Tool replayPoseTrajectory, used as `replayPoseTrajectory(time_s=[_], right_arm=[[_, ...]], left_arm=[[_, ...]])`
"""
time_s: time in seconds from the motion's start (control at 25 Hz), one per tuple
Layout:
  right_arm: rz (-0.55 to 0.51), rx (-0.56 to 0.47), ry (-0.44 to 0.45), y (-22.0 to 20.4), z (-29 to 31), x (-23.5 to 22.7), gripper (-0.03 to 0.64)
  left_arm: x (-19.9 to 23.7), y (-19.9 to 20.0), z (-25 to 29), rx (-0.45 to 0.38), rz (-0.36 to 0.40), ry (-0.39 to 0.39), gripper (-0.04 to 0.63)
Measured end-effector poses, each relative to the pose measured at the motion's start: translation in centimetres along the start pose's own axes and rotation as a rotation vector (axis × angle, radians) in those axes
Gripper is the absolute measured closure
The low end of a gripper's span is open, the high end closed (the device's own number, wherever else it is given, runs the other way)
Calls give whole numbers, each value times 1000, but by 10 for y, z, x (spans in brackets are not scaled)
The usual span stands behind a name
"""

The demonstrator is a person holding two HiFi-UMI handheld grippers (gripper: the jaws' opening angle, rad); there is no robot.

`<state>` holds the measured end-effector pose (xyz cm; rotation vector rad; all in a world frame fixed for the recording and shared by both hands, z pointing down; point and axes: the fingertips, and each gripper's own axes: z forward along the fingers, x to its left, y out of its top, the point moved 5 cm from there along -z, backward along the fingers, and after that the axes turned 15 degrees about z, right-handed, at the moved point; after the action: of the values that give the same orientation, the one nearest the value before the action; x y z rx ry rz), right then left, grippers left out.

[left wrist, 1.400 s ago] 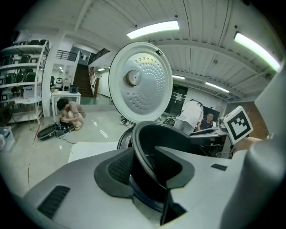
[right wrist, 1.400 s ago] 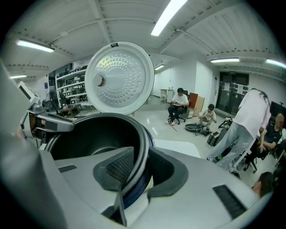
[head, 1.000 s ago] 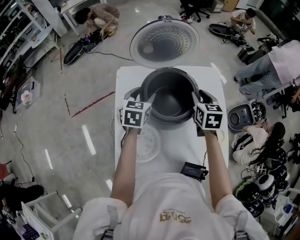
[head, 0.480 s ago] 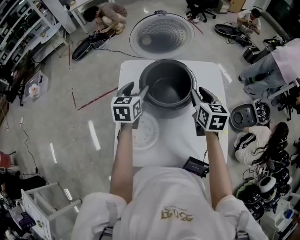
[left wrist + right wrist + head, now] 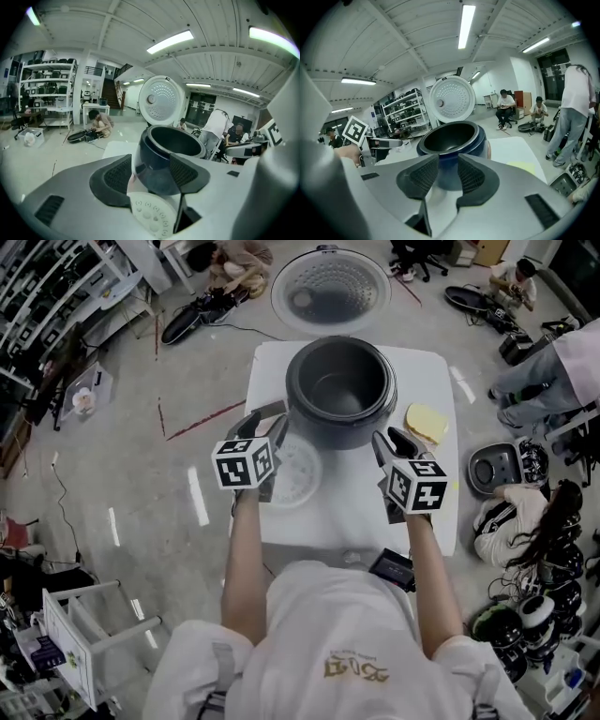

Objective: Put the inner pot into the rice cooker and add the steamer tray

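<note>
Both claws empty, jaws wide: left claw [image 5: 265, 427], right claw [image 5: 392, 439]. White perforated steamer tray [image 5: 298, 474] lies flat on the white worktop [image 5: 347, 512], below left claw's tips. Ahead, between the claws: round dark rice cooker [image 5: 339, 432], matte inner pot [image 5: 337, 390] seated inside, dimpled lid [image 5: 330, 289] open behind.

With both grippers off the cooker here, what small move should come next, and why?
Probably lower the left gripper onto the near rim of the white steamer tray and close on it. The inner pot already sits in the rice cooker. Both grippers stand open and empty, and the tray lies flat just below the left jaws, farther from the right gripper.
</note>
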<state>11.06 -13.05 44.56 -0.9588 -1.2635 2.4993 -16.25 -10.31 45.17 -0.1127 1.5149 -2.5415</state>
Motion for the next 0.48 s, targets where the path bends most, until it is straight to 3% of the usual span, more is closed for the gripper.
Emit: replayPoseTrajectory(time_s=[0.48], right_arm=[[95, 197, 64, -98, 1, 11, 469]], left_arm=[[3, -74, -53, 107, -50, 50, 318]])
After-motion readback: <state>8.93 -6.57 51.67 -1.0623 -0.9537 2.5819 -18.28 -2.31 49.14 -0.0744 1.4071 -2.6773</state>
